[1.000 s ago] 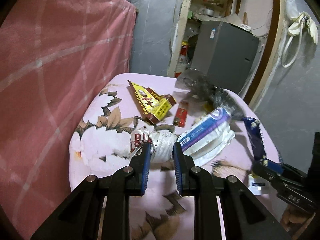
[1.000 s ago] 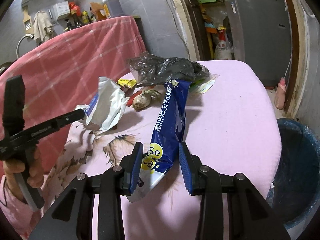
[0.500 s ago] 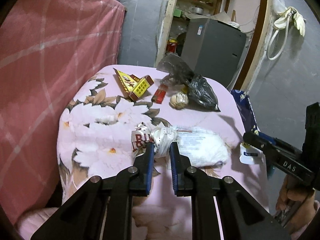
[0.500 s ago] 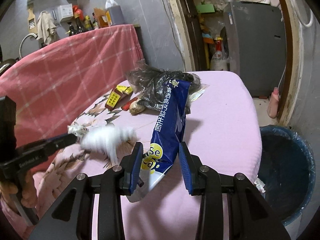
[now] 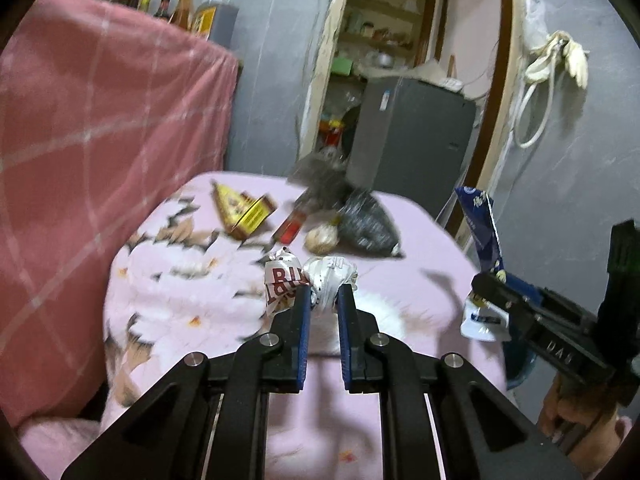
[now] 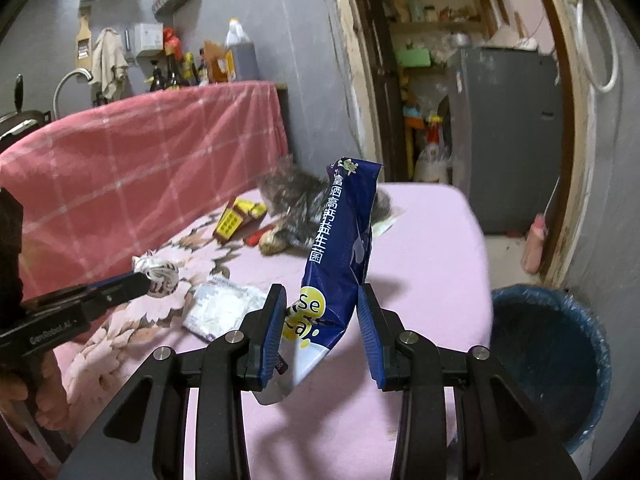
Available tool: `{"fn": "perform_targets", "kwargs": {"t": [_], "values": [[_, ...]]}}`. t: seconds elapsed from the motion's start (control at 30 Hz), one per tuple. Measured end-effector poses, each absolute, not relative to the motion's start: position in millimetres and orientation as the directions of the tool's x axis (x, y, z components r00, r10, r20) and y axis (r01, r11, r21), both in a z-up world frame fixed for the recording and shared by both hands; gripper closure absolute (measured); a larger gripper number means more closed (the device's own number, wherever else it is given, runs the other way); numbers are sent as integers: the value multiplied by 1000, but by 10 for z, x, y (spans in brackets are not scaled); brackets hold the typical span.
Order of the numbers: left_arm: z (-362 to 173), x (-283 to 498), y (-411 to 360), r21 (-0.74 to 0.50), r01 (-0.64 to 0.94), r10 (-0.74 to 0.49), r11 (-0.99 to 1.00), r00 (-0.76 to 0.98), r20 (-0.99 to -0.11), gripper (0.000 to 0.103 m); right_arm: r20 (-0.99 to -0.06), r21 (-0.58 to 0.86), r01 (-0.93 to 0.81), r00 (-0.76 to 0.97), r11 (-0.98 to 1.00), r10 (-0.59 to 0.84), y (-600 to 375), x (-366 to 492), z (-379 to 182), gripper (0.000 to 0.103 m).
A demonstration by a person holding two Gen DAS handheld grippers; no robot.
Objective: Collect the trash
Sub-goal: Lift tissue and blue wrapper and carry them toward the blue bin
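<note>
The left gripper (image 5: 323,295) is clamped on a crumpled white wrapper (image 5: 316,280), which is held just above the pink floral surface (image 5: 420,240). The right gripper (image 6: 322,320) is closed on the lower end of a blue milk-powder bag (image 6: 340,240); the bag is held upright, clear of the surface. A white pouch (image 6: 224,306), a yellow box (image 5: 244,208), a red tube (image 5: 290,229) and a black plastic bag (image 5: 360,220) are left on the surface. A dark bin (image 6: 548,364) is seen on the floor at the right.
</note>
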State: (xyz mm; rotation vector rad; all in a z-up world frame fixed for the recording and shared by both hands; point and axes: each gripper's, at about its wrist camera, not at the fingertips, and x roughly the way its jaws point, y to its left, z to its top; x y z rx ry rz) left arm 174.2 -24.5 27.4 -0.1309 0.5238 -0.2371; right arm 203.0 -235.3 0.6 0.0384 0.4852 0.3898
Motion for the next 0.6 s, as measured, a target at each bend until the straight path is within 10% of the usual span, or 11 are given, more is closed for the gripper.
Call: {"fn": "perform_targets", "kwargs": {"t": [0.6], "values": [[486, 1847, -1366, -187, 354, -392, 916, 888, -242, 92, -181, -23, -72, 981, 997, 66, -3138, 1570, 288, 69]]}}
